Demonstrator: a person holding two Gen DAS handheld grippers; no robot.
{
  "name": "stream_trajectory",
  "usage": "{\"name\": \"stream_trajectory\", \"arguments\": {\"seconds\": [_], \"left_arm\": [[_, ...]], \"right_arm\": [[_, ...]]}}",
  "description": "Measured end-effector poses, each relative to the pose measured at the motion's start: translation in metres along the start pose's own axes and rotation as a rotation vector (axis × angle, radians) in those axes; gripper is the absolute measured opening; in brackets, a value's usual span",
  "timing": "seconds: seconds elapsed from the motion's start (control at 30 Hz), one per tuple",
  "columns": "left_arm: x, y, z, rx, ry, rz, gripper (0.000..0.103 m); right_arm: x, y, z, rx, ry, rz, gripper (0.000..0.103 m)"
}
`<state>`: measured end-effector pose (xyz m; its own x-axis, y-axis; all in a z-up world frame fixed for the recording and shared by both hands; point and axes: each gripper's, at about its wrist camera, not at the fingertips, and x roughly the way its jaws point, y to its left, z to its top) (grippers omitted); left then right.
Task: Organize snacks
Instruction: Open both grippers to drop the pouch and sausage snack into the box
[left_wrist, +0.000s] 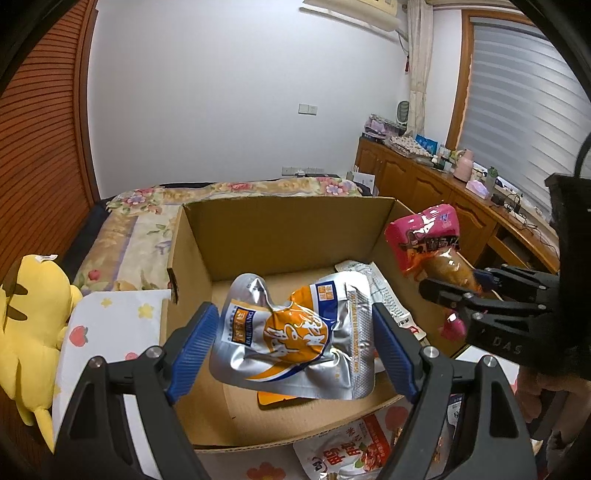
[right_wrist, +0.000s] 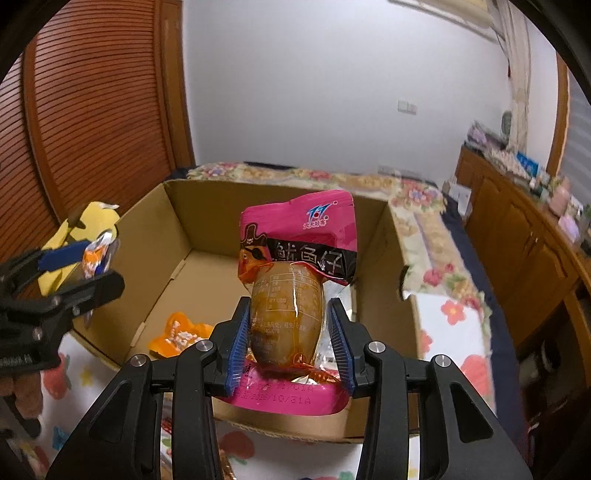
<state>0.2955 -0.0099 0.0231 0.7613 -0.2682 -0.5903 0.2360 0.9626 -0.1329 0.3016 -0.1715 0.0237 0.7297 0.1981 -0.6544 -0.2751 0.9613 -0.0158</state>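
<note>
Fingers (right_wrist: 236, 332) gripping packets above box (right_wrist: 177, 229)

The open-topped brown cardboard box (right_wrist: 177, 236) leaves its far floor bare for passage, while a small orange packet (right_wrist: 177, 334) and a white printed wrapper (left_wrist: 384, 291) lie inside.

Our left gripper (left_wrist: 295, 332) tilts downward, its blue pads (left_wrist: 195, 347) set wide and pressing the edges of a silver-and-orange snack pouch (left_wrist: 295, 332). Our right gripper (right_wrist: 290, 339) also angles down, jaws narrower, clamped on a pink snack packet (right_wrist: 295, 258). A hand (left_wrist: 546, 398), seemingly ours, grips the right handle.
</note>
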Motion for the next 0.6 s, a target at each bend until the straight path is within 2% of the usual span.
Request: {"name": "stream_trajectory", "arguments": {"seconds": [0.2,0.47,0.5,0.53,0.6], "left_arm": [[-0.001,0.004,-0.003,0.001,-0.007,0.022,0.087],[-0.009,0.003,-0.006,-0.002,-0.020,0.013,0.088],[-0.012,0.003,-0.008,0.004,-0.027,0.012,0.091],[-0.016,0.002,-0.010,0.015,-0.035,0.015,0.099],[-0.021,0.001,-0.014,0.043,-0.049,0.031,0.103]], "right_arm": [[0.006,0.004,-0.008,-0.015,0.018,0.009,0.048],[-0.014,0.004,-0.009,-0.009,-0.025,0.051,0.048],[-0.017,0.003,-0.010,-0.006,-0.034,0.063,0.048],[-0.023,0.003,-0.012,-0.003,-0.046,0.077,0.049],[-0.036,0.002,-0.019,0.007,-0.070,0.102,0.050]]}}
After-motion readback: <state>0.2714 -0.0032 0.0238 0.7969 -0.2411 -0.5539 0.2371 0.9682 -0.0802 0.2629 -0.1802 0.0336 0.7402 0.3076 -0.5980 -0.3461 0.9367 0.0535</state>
